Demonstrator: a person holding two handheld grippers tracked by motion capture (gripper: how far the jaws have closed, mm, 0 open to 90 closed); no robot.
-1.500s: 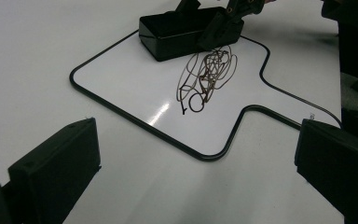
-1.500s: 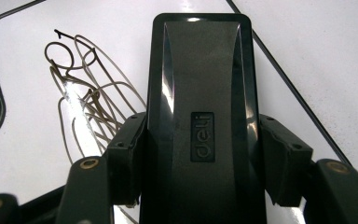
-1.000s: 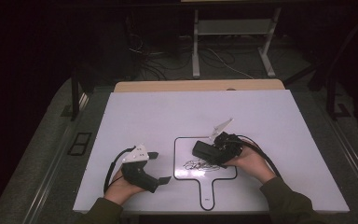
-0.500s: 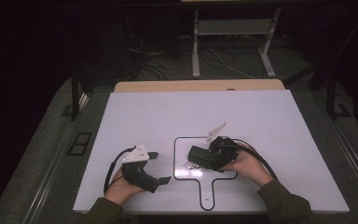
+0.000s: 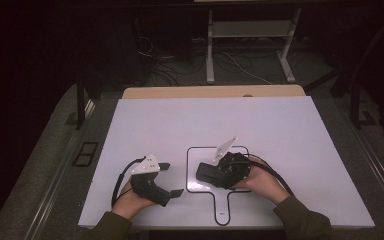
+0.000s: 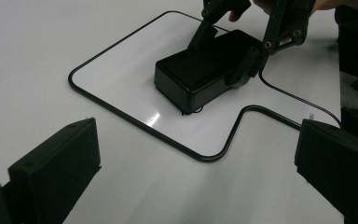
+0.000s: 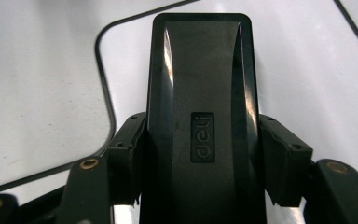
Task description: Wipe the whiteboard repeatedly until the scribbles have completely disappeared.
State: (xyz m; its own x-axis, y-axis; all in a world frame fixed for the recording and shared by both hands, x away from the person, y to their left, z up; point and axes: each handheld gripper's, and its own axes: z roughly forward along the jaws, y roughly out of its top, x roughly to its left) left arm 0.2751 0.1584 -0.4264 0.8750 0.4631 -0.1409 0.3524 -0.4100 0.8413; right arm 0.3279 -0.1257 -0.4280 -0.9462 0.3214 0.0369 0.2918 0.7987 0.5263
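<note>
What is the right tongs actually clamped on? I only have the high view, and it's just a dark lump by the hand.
Observer: A glossy black box, gripped by its long sides between the right tongs.
Operator: Any marking on it?
Observer: Yes, a small raised label reading "deli" on its top face, seen in the right gripper view.
Operator: Is the box resting on the table or lifted?
Observer: In the left gripper view its near end sits on the white surface inside the black outline, with the far end under the tongs.
Operator: And the left tongs?
Observer: The left tongs stand wide open with nothing between them, aimed at the box from outside the outline.
</note>
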